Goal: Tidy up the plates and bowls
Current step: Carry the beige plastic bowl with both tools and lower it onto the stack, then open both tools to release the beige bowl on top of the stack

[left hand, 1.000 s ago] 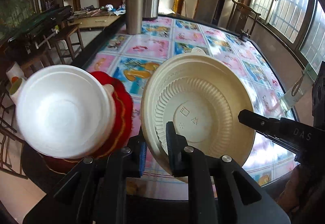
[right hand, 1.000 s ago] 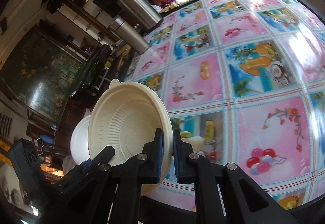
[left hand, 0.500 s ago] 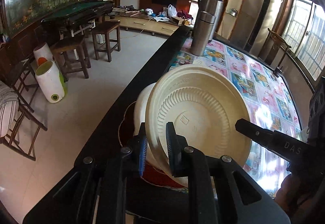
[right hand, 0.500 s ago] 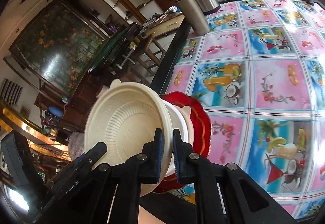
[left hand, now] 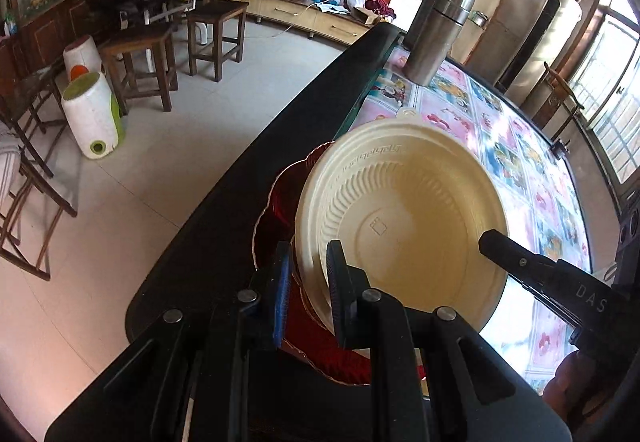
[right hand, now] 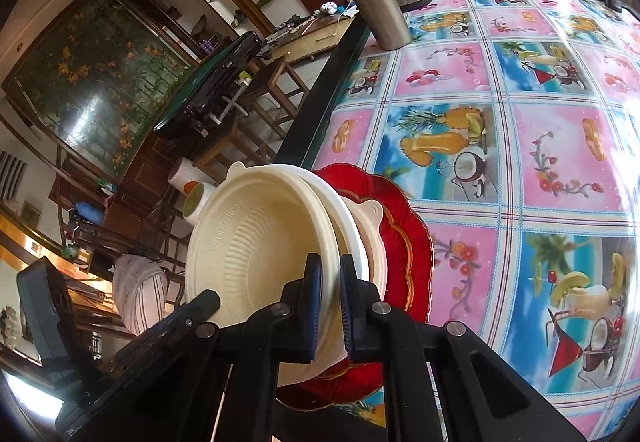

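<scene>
While both tongs pinch its rim, the cream bowl [right hand: 256, 254] has come over the stack.

It now tips into the white bowl [right hand: 366, 238] on the red plate [right hand: 408, 242], near the table's [right hand: 560, 145] left edge; left gripper [left hand: 306, 282] and right gripper [right hand: 330, 306] must let go next.

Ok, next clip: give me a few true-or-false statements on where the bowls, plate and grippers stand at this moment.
1. Both grippers clamp the rim of the cream ribbed disposable bowl. True: left gripper and right gripper each have jaws closed on it.
2. The cream bowl sits flat on the tablecloth. False: it is tilted, over the white bowl.
3. The red scalloped plate lies under the white bowl. True.
4. Two steel flasks stand beside the red plate. False: they stand far along the table's edge.
5. The plate is at the middle of the table. False: it is near the dark edge.
</scene>
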A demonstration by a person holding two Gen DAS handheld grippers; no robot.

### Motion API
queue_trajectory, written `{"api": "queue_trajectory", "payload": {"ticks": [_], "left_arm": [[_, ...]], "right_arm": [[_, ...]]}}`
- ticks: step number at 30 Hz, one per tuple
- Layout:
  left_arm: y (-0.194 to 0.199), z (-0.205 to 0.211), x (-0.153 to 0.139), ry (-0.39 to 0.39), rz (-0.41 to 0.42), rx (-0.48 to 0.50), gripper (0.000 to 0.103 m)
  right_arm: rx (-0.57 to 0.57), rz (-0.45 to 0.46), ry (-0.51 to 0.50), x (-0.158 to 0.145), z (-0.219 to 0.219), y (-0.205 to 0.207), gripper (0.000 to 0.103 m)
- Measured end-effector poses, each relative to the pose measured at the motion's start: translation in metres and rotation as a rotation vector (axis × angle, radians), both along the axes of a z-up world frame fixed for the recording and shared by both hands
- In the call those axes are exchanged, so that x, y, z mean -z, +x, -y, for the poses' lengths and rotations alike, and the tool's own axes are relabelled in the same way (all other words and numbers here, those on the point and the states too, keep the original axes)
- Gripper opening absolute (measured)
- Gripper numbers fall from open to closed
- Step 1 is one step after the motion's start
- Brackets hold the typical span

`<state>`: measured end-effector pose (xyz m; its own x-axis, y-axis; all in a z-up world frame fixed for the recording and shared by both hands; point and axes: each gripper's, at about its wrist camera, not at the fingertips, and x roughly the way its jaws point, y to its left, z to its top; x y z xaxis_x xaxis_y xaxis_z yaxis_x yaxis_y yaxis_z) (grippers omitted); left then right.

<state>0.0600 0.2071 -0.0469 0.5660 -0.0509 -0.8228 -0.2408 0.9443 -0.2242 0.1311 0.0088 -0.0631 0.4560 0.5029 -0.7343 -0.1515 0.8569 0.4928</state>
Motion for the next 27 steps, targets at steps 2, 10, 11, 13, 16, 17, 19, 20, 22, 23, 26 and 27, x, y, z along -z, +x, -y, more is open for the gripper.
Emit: {"api": "queue_trajectory", "payload": {"ticks": [2, 10, 11, 13, 16, 17, 19, 20, 22, 23, 26, 27], "left_arm": [[0.0, -0.001, -0.001, -0.009, 0.003, 0.002, 0.015], [-0.014, -0.004, -0.024, 0.082, 0.111, -0.027, 0.015], [-0.018, -0.002, -0.027, 0.114, 0.129, -0.031, 0.015], [-0.022, 0.001, -0.029, 0.163, 0.149, -0.032, 0.015], [-0.034, 0.002, -0.033, 0.249, 0.188, -0.049, 0.016], [-0.041, 0.004, -0.035, 0.287, 0.2, -0.058, 0.016], [-0.051, 0.004, -0.037, 0.328, 0.214, -0.068, 0.02], [-0.055, 0.002, -0.039, 0.34, 0.219, -0.069, 0.022], [-0.067, 0.002, -0.043, 0.359, 0.231, -0.068, 0.03], [-0.071, 0.002, -0.045, 0.367, 0.238, -0.066, 0.035], [-0.092, 0.001, -0.059, 0.411, 0.293, -0.097, 0.058], [-0.1, 0.001, -0.065, 0.421, 0.324, -0.108, 0.063]], "right_arm": [[-0.004, 0.003, -0.012, -0.001, -0.002, 0.002, 0.014], [-0.021, 0.117, 0.009, -0.017, 0.003, -0.008, 0.04], [-0.026, 0.133, 0.007, -0.021, 0.004, -0.01, 0.041], [-0.037, 0.153, -0.005, -0.025, 0.004, -0.013, 0.044], [-0.051, 0.194, -0.023, -0.03, 0.004, -0.019, 0.044], [-0.051, 0.219, -0.04, -0.033, 0.004, -0.022, 0.044], [-0.052, 0.278, -0.058, -0.04, 0.004, -0.029, 0.044], [-0.048, 0.303, -0.065, -0.043, 0.004, -0.032, 0.044], [-0.036, 0.352, -0.064, -0.051, 0.002, -0.037, 0.046], [-0.033, 0.371, -0.062, -0.056, 0.001, -0.04, 0.046], [-0.013, 0.439, -0.049, -0.07, 0.0, -0.048, 0.051], [-0.011, 0.464, -0.045, -0.074, 0.0, -0.053, 0.054]]}}
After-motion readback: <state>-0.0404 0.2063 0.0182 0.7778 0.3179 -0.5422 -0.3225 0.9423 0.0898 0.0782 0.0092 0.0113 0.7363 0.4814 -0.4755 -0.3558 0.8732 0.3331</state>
